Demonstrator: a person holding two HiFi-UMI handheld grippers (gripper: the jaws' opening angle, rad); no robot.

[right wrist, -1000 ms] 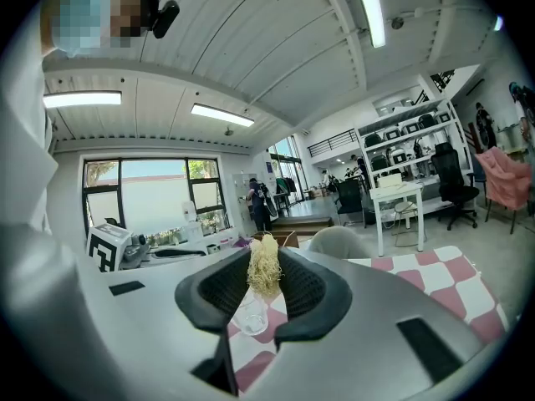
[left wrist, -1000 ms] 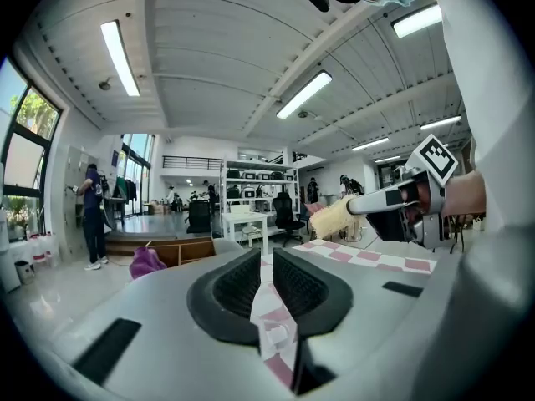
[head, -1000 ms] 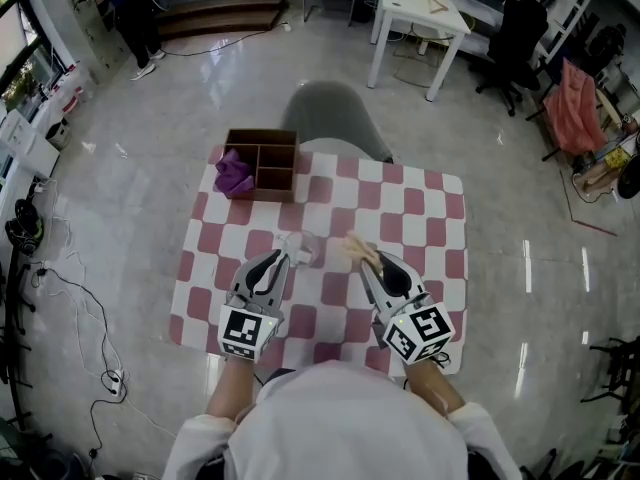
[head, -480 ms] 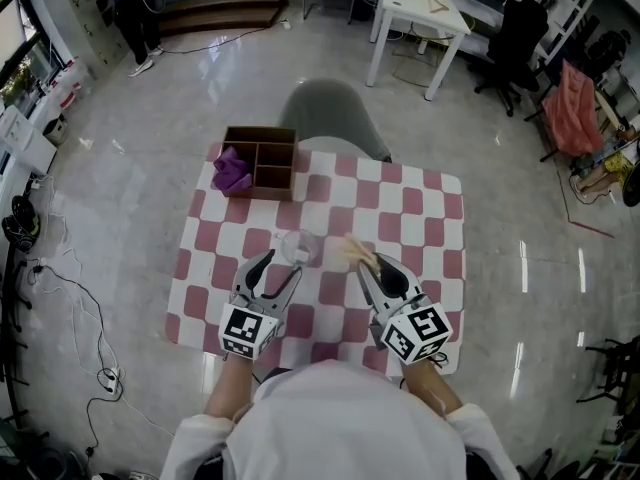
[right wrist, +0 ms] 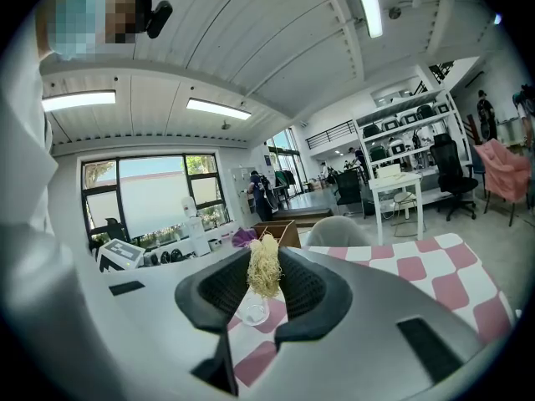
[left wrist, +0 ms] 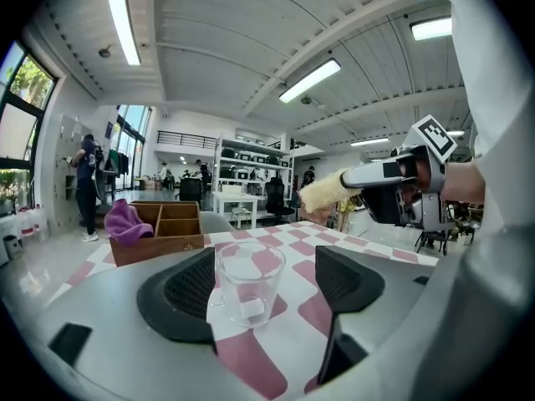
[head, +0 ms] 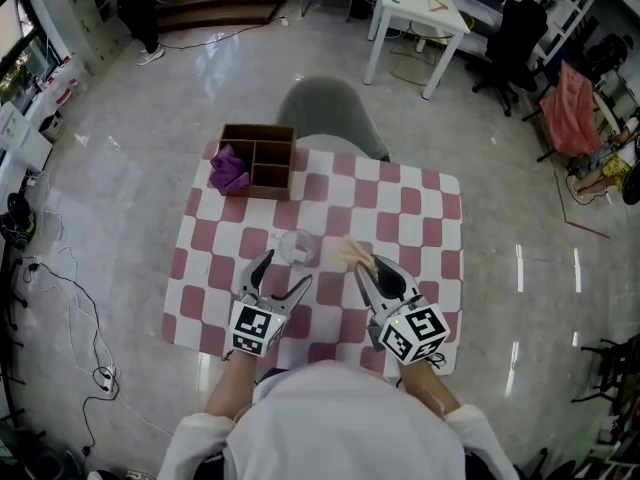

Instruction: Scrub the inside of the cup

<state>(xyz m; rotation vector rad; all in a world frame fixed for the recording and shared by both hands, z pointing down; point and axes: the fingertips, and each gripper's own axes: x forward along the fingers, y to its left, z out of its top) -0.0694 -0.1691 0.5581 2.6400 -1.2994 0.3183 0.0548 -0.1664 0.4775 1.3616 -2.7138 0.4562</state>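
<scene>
A clear glass cup (head: 296, 246) stands upright on the red-and-white checked tablecloth (head: 420, 218). My left gripper (head: 284, 273) is just behind it with its jaws opening. In the left gripper view the cup (left wrist: 248, 282) sits between the spread jaws, nearer the left one, and no pad presses on it. My right gripper (head: 366, 268) is shut on a straw-coloured fibrous scrubber (head: 354, 252), held a little to the right of the cup. In the right gripper view the scrubber (right wrist: 264, 266) sticks up between the jaws, with the cup (right wrist: 253, 307) below and beyond it.
A brown wooden box (head: 262, 160) with compartments stands at the table's far left, with a purple cloth (head: 230, 171) in its left compartment. A grey chair (head: 335, 118) stands behind the table. A white table (head: 415, 13) and shelving stand further off.
The left gripper's jaws went from shut on the cup to wide apart, letting it go, and the gripper drew back a little. The right gripper and scrubber hardly moved.
</scene>
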